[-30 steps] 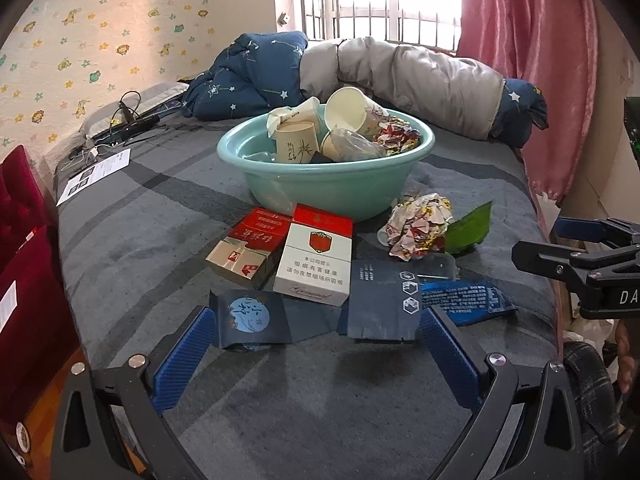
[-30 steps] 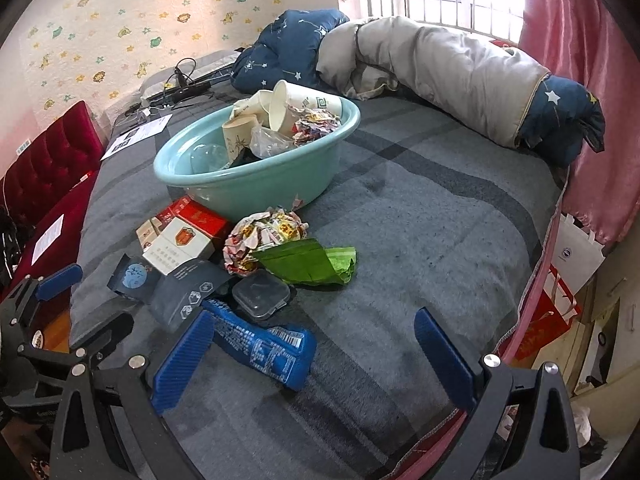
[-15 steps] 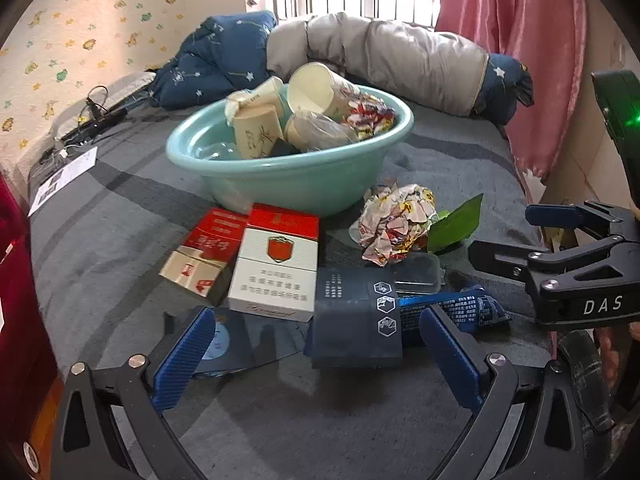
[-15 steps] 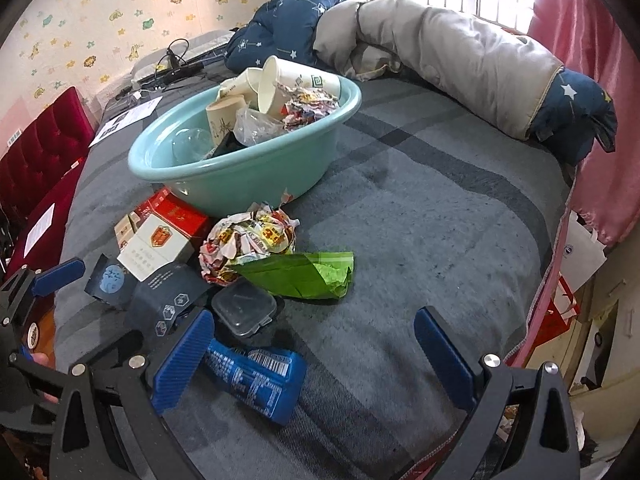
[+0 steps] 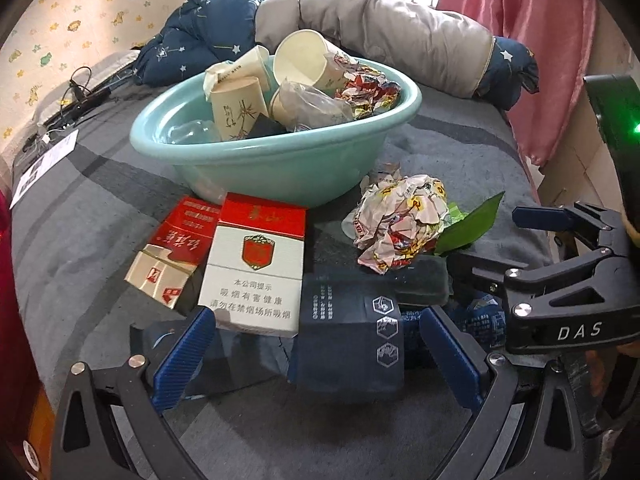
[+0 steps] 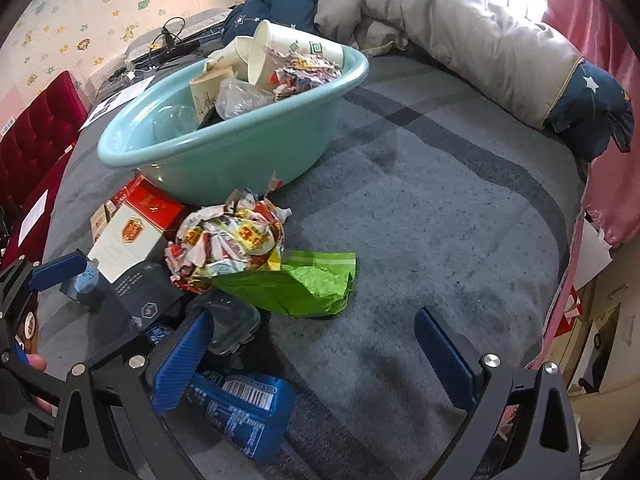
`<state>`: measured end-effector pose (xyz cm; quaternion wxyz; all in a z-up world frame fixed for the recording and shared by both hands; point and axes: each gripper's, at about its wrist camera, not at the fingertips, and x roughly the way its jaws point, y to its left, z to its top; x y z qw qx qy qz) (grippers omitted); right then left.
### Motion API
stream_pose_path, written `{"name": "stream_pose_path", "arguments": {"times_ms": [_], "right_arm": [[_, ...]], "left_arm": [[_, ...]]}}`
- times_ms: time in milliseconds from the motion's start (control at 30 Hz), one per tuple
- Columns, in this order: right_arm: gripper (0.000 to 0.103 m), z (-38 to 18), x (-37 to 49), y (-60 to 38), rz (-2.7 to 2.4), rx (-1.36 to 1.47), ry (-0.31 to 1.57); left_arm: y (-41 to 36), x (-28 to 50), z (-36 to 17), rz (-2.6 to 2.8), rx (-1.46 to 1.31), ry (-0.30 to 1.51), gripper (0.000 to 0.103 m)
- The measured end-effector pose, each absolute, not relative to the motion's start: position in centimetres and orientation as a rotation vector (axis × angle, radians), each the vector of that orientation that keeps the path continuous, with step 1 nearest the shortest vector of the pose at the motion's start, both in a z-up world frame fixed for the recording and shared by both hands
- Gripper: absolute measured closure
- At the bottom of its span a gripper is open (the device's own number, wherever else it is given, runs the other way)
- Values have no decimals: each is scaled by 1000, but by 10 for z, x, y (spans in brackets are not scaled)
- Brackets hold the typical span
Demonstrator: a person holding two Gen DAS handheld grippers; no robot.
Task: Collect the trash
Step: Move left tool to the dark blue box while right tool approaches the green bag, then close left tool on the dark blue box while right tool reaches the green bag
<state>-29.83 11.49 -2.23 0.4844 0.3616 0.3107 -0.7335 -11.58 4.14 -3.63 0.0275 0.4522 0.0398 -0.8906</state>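
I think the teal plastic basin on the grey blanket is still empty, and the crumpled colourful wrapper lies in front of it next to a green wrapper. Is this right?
Not quite. The teal plastic basin is not empty: the left wrist view shows paper cups and other trash already inside. The rest holds: the crumpled colourful wrapper lies in front of it on the grey blanket, next to the green wrapper.

Both tongs stand wide open, blue pads spread, holding nothing. The left tongs (image 5: 316, 354) point low over the near edge of the bed. The right tongs (image 6: 314, 350) sit just beside them on the right, also low, level and pointing forward.
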Motion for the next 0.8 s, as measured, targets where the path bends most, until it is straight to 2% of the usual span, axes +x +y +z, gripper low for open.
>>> {"name": "stream_pose_path", "arguments": {"times_ms": [233, 400, 600, 667, 700, 800], "right_arm": [[0, -25, -304, 110, -1778, 895, 758], [0, -23, -309, 110, -1783, 896, 747], [0, -22, -311, 109, -1779, 905, 750], [0, -21, -312, 108, -1774, 910, 752], [0, -21, -313, 108, -1772, 911, 753], [0, -20, -315, 107, -1761, 911, 760]], "left_arm": [[40, -125, -37, -2746, 1429, 154, 0], [37, -130, -36, -2738, 1468, 185, 4], [39, -139, -34, -2707, 1558, 133, 5], [39, -142, -34, -2700, 1591, 130, 8], [38, -143, -34, -2611, 1544, 221, 12], [36, -146, -35, -2592, 1580, 209, 20]]}}
